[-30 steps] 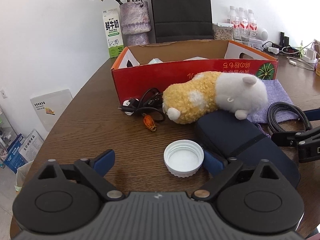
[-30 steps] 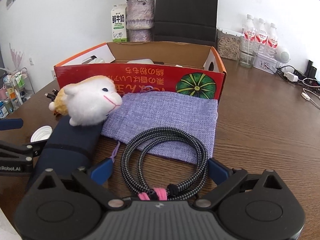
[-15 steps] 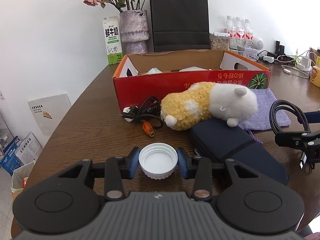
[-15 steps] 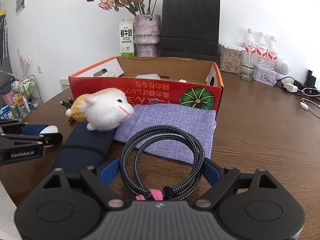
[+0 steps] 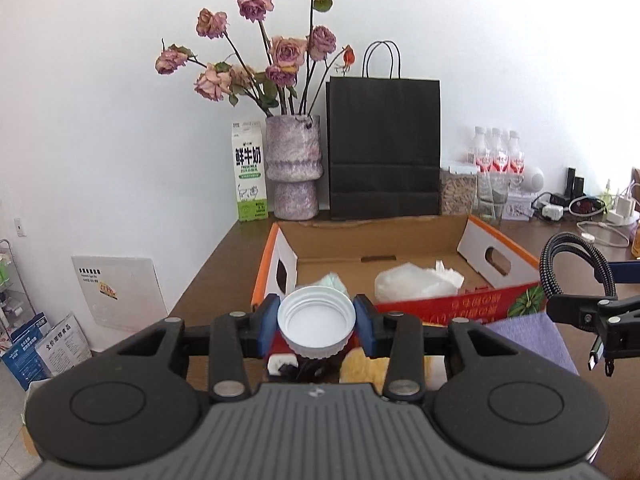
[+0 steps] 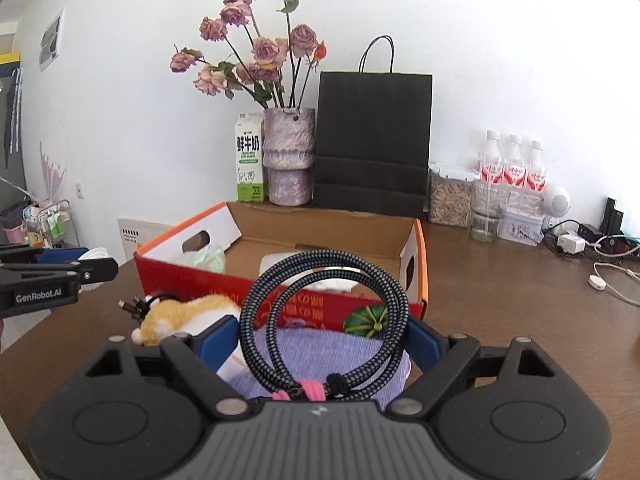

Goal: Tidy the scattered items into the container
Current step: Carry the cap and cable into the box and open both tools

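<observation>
Left wrist view: left hand-held gripper (image 5: pixel 316 322) pinches a white bottle cap (image 5: pixel 316 319) between its blue pads, open side toward the camera, held above the counter (image 5: pixel 224 272) at the near left corner of the cardboard box (image 5: pixel 492 304). The box floor shows only here in full: one white crumpled plastic bag (image 5: pixel 412 280) and one greenish bag (image 5: pixel 332 280) lie inside. Below the cap a white plug with black cable (image 5: pixel 286 364) is partly hidden.

Right wrist view: right hand-held gripper (image 6: pixel 324 340) clamps a coiled braided cable (image 6: pixel 326 320), pads pressing the coil from both sides, jaws wide, coil off the counter in front of the box. Only this view shows the plush toy (image 6: pixel 176 316) clearly, lying on the counter beside the purple cloth pouch (image 6: pixel 320 350), both still outside the box. The left view gives the toy only as a yellow patch behind the gripper.

Counts: one cap, one cable coil, one plush toy, one pouch, one box, two bags in it. Background: three water bottles (image 6: pixel 514 168), one milk carton (image 6: pixel 249 162), one vase of flowers (image 6: pixel 288 156), one black paper bag (image 6: pixel 372 140).

Versus one second earlier: cap sat on the counter between spread jaws, now gripped and lifted. Cable coil lay on the pouch, now raised. Both views have tilted upward; the dark case has dropped out of sight.
</observation>
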The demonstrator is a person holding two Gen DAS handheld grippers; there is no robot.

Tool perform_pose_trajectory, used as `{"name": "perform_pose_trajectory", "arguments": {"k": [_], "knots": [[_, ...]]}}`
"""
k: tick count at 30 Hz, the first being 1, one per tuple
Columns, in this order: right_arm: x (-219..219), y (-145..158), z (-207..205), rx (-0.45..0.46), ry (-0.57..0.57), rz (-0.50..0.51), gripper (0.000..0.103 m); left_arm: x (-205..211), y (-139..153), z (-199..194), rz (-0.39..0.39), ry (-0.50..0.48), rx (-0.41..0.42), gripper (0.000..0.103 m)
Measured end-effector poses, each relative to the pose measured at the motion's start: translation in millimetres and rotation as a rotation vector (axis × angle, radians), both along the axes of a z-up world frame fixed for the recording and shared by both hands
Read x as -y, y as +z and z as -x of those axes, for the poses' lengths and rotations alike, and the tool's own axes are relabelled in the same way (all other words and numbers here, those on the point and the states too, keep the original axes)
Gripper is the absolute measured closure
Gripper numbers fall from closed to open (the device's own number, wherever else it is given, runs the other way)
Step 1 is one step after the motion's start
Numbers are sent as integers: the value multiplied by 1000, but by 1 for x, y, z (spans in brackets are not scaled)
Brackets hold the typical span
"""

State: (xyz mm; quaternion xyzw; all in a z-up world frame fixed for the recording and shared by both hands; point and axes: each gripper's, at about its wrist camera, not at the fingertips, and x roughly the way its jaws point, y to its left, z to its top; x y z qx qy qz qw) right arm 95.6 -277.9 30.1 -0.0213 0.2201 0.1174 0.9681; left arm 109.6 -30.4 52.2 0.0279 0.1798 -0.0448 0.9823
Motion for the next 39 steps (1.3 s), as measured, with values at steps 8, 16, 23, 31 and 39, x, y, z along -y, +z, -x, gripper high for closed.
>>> {"name": "perform_pose_trajectory", "arguments": {"k": [8, 16, 23, 31, 39], "knots": [[-9, 24, -60, 59, -7, -51, 15, 17, 19, -52, 65, 39, 26, 62], [-19, 22, -134, 42, -20, -92, 15, 31, 11, -125, 97, 76, -15, 62], [-16, -9, -178, -46, -51, -109, 15, 35, -15, -167, 81, 95, -71, 62], [-18, -25, -182, -76, -72, -92, 15, 33, -27, -170, 69, 112, -99, 62], [-24, -30, -180, -80, -88, -50, 15, 33, -31, -173, 56, 122, -130, 62]]}}
